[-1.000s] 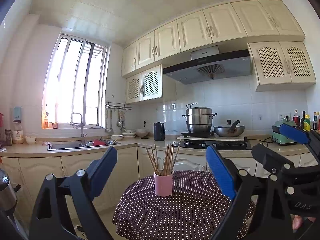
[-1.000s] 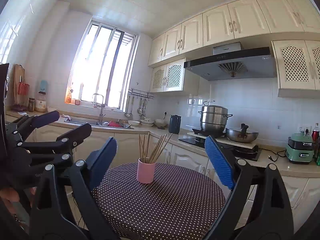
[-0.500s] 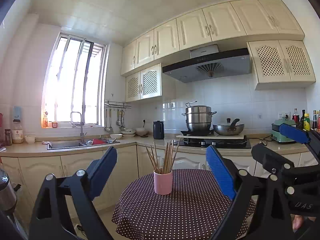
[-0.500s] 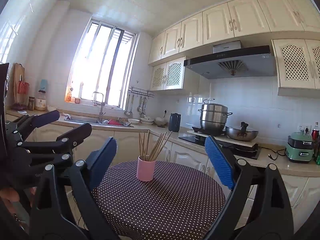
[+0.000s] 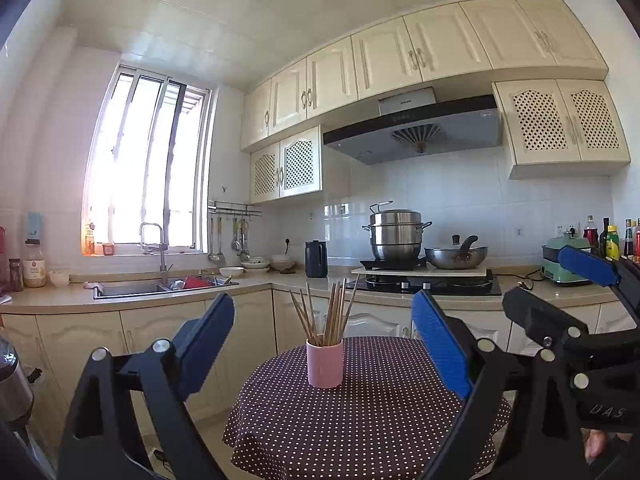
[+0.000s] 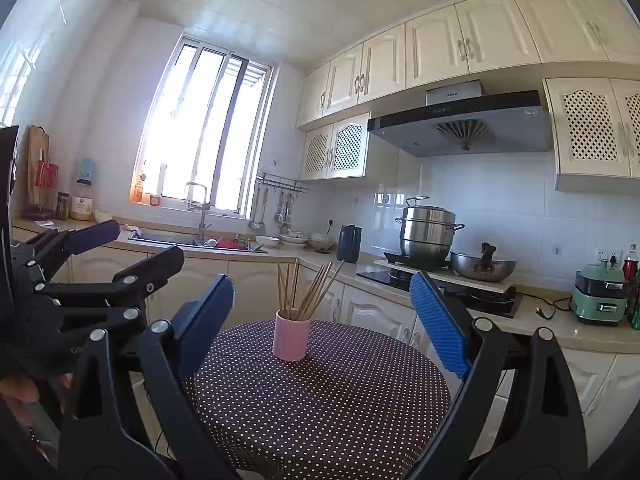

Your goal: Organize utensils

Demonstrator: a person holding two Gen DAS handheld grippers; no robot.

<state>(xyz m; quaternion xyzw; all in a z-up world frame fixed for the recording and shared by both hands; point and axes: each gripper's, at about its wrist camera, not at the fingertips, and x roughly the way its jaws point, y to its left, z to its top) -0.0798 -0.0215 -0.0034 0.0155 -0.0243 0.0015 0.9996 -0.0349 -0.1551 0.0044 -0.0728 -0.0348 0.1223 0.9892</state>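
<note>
From the left wrist, the left gripper (image 5: 324,344) hangs spread wide and empty before the round table with a dark polka-dot cloth (image 5: 372,416), where wooden chopsticks (image 5: 326,312) stand gathered in a pink cylindrical cup (image 5: 324,364). From the right wrist, the right gripper (image 6: 320,320) is likewise spread and empty, with no loose utensils visible on the cloth. The chopsticks thus already stand as tidying would leave them, though the same scene fits a sorting job still to come.

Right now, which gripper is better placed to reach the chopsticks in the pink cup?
Neither clearly: the left gripper and right gripper are both open, empty, short of the pink cup holding the chopsticks, which sits between each one's fingers.
</note>
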